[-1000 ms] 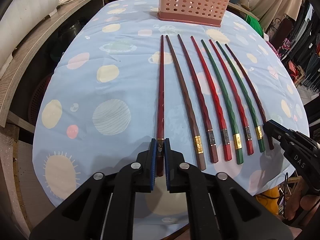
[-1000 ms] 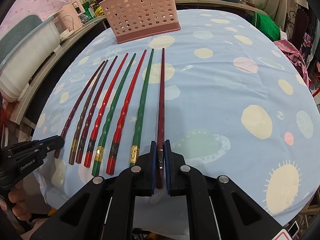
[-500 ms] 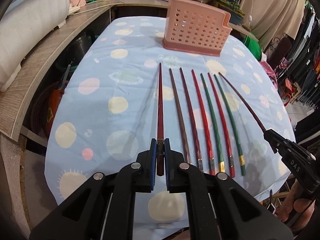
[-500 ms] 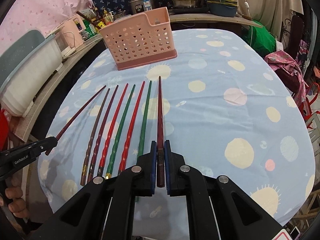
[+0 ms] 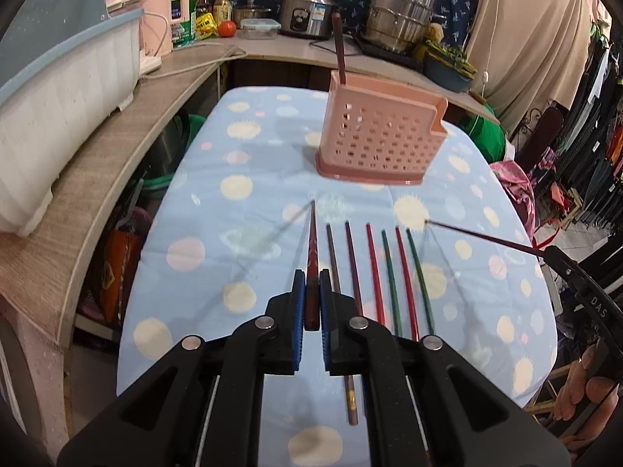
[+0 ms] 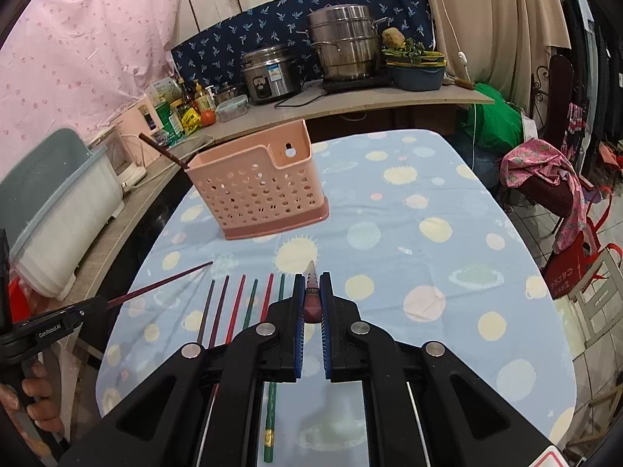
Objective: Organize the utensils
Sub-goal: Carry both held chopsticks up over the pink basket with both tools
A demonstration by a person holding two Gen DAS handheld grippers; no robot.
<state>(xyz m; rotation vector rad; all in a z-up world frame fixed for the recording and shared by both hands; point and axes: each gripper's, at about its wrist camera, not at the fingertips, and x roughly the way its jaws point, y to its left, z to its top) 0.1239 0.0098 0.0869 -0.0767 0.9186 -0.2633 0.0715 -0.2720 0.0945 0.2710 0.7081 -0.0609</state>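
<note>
My left gripper point(image 5: 310, 277) is shut on the thick end of a dark red chopstick point(image 5: 311, 249), held off the cloth and pointing at the pink perforated basket point(image 5: 379, 144). My right gripper point(image 6: 311, 277) is shut on another dark red chopstick point(image 6: 311, 303), also in the air. Each gripper shows in the other's view: the right gripper point(image 5: 551, 253) at the right edge, the left gripper point(image 6: 99, 304) at the left edge with its chopstick point(image 6: 163, 286). Several red, green and brown chopsticks point(image 5: 373, 272) lie side by side on the blue planet-print cloth point(image 5: 241, 233). One brown chopstick point(image 5: 339, 50) stands in the basket point(image 6: 259, 190).
A wooden counter point(image 5: 97, 163) curves along the left and back with a white-and-grey bin point(image 5: 58, 109), a rice cooker point(image 6: 268, 74) and a steel steamer pot point(image 6: 344, 43). Clothes and a chair point(image 6: 545, 179) crowd the right. A hand point(image 6: 35, 389) grips the left tool.
Both grippers have risen and tipped up, each lifting its dark red chopstick off the cloth. The basket and the back counter have come into fuller view.
</note>
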